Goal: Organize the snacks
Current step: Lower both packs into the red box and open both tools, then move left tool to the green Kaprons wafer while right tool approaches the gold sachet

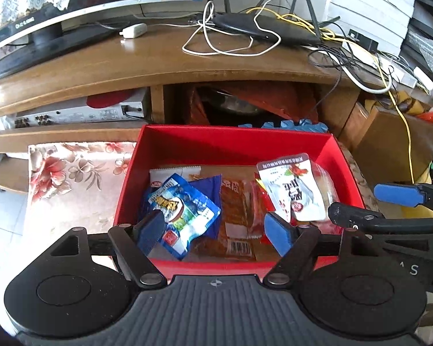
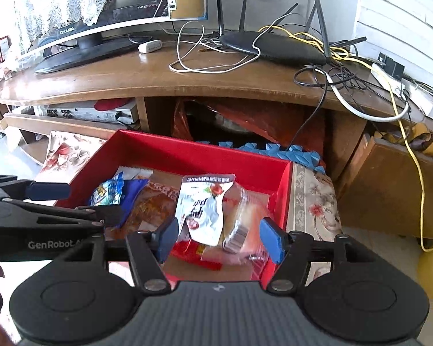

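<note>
Wooden TV stand [image 1: 164,66] across the background, carrying a monitor [image 1: 43,20] and a black router [image 1: 262,28] among loose cables. Below and in front of it, on a floral cloth [image 1: 72,178], sits the red box [image 1: 233,141], the container into which I am gathering the snacks.

Contents of the box, seen in both wrist views: an orange flat packet [image 1: 235,216] lying on the bottom; a white pouch with dark lettering [image 1: 294,187] standing tilted toward the right-hand side; a blue-and-green packet [image 1: 184,210] toward the left-hand side, partly over a dark blue wrapper [image 1: 210,190]. A clear-wrapped item [image 2: 239,219] lies just beside the white pouch [image 2: 205,210]; its contents are too blurred to name.

My left gripper [image 1: 213,230] hangs over the near edge of the box with its jaws wide apart. The blue-and-green packet lies between them, close to the left pad [image 1: 150,227]; I see no pad pressing on it. My right gripper [image 2: 219,239] stands partly open, straddling the white pouch and the clear-wrapped item, again without evident pressure.

Step in hand, as I judge it: both snacks have been deposited and both grippers are free of them. The next move calls for lifting clear without snagging a wrapper, then seeking any snack outside the box; none shows in these views.
</note>
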`<state>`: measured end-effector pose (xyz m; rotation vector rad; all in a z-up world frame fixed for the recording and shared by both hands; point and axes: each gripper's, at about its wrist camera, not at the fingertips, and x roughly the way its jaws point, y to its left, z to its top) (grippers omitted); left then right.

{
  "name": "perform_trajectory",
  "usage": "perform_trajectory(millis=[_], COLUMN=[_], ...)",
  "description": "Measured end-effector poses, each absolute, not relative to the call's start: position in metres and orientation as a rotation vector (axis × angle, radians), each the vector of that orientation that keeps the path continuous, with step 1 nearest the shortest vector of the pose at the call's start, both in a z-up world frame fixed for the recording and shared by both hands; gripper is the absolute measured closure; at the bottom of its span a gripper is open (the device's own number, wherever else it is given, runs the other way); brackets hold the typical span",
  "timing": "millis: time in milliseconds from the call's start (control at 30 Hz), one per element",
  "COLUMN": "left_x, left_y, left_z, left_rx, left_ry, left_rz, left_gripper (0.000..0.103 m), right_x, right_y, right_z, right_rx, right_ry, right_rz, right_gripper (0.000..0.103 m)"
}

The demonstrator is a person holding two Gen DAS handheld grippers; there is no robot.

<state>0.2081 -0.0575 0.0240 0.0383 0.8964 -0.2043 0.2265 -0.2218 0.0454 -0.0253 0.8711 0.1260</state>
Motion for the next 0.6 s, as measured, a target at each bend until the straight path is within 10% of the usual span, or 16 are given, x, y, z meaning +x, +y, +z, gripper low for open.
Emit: perform_trajectory(millis=[600], left_x=[0.162], left_y=[-0.071], left_z=[0.005], left_rx=[0.099], left_ry=[0.946], left_rz=[-0.234], left_gripper=[0.023], right_x=[0.175], right_y=[-0.23], right_z=[0.026], right_rx=[-0.025], right_ry=[0.948], right_rz=[0.121], right_gripper=[0.043])
